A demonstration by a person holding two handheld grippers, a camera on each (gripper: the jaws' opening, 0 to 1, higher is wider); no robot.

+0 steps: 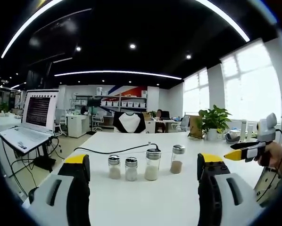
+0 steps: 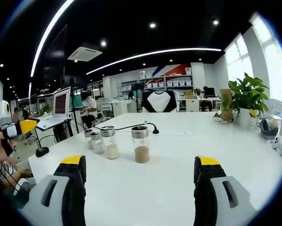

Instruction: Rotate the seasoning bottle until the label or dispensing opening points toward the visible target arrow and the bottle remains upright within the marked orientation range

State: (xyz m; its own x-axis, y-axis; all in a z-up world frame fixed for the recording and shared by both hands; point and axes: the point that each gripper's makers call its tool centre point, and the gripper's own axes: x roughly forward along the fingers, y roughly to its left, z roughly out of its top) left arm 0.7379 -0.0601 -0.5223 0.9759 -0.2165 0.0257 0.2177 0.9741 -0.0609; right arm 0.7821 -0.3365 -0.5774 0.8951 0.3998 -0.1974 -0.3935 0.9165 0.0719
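Four glass seasoning bottles with metal lids stand upright in a row on the white table (image 1: 145,202). The bottle with brown powder (image 1: 177,160) (image 2: 141,146) is at the right end, slightly apart. Beside it stands a taller bottle of white powder (image 1: 152,165) (image 2: 110,143), then two short ones (image 1: 131,169) (image 1: 114,167) (image 2: 97,142) (image 2: 88,138). My left gripper (image 1: 143,160) is open, short of the row and holding nothing. My right gripper (image 2: 141,161) is open too, a little back from the brown bottle. Each gripper shows at the edge of the other's view (image 1: 244,151) (image 2: 19,127).
A black cable (image 1: 115,151) (image 2: 131,126) runs across the table behind the bottles. A laptop (image 1: 35,115) on a stand sits off the table's left side. A potted plant (image 1: 214,120) (image 2: 247,96) stands at the far right. A person (image 2: 89,104) sits at a desk further back.
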